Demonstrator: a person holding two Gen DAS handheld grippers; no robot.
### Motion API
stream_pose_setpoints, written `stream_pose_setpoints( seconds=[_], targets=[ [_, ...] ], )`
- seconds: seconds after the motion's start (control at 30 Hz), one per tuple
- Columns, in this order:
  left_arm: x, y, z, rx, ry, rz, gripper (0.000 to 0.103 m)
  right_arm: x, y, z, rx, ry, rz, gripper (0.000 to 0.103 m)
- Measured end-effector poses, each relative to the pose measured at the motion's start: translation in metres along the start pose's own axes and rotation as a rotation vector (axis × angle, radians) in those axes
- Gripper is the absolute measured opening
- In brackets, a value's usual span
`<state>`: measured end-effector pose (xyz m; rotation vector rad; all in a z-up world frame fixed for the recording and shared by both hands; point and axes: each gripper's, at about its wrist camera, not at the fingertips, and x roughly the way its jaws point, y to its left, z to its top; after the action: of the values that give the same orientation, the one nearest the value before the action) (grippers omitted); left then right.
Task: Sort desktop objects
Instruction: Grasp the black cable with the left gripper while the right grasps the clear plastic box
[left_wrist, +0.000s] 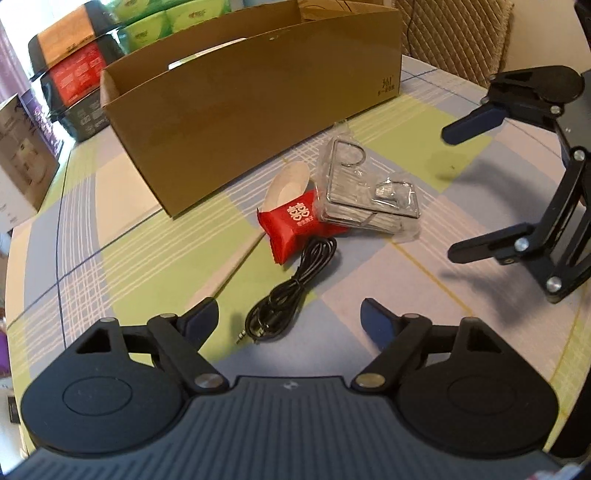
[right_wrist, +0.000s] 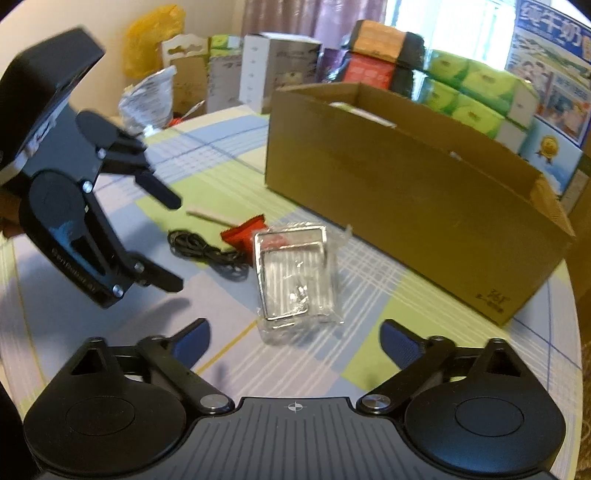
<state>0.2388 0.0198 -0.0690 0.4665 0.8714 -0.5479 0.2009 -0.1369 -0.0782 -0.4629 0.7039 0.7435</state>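
Black and loosely coiled, the audio cable (left_wrist: 291, 291) lies straight ahead of the left gripper (left_wrist: 290, 317), its plug end nearest the fingertips and its long axis running away from them toward the red sachet (left_wrist: 299, 225) that its far loop touches. The left gripper's jaws stand spread wide and empty, one to each side of the coil's near end. Just beyond the sachet a paper cup (left_wrist: 288, 186) lies on its side, and beside both sits the wire rack in clear wrap (right_wrist: 295, 273), which is directly in front of the right gripper (right_wrist: 295, 339); that gripper is likewise spread apart and holds nothing. The cardboard box (left_wrist: 258, 110), open at the top, stands behind the whole cluster on the checked tablecloth (left_wrist: 129, 229). Judging by these positions, the left hand is nearer the cable and the right nearer the rack, and either thing would have to travel forward and over the box's near wall.
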Motion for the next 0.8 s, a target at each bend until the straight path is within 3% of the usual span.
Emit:
stream_pose_setpoints(
  seconds=[0.13,0.33,0.47,0.57,0.8],
  targets=[
    [0.009,0.002,0.000,0.005,0.005,-0.012,0.081,0.009,0.000,0.000,-0.014,-0.003,0.017,0.083],
    [0.016,0.008,0.003,-0.040,0.005,-0.036,0.072,0.021,-0.002,0.003,-0.025,0.012,0.018,0.073],
    [0.015,0.006,0.004,-0.060,0.005,-0.056,0.058,0.023,-0.001,0.005,-0.032,0.005,0.018,0.064],
    [0.014,0.003,0.005,-0.079,0.008,-0.051,0.053,0.026,0.001,0.008,-0.041,-0.002,0.013,0.059],
    [0.013,0.001,0.009,-0.162,0.022,-0.086,0.026,0.033,0.005,0.010,-0.058,-0.005,0.008,0.044]
  ],
)
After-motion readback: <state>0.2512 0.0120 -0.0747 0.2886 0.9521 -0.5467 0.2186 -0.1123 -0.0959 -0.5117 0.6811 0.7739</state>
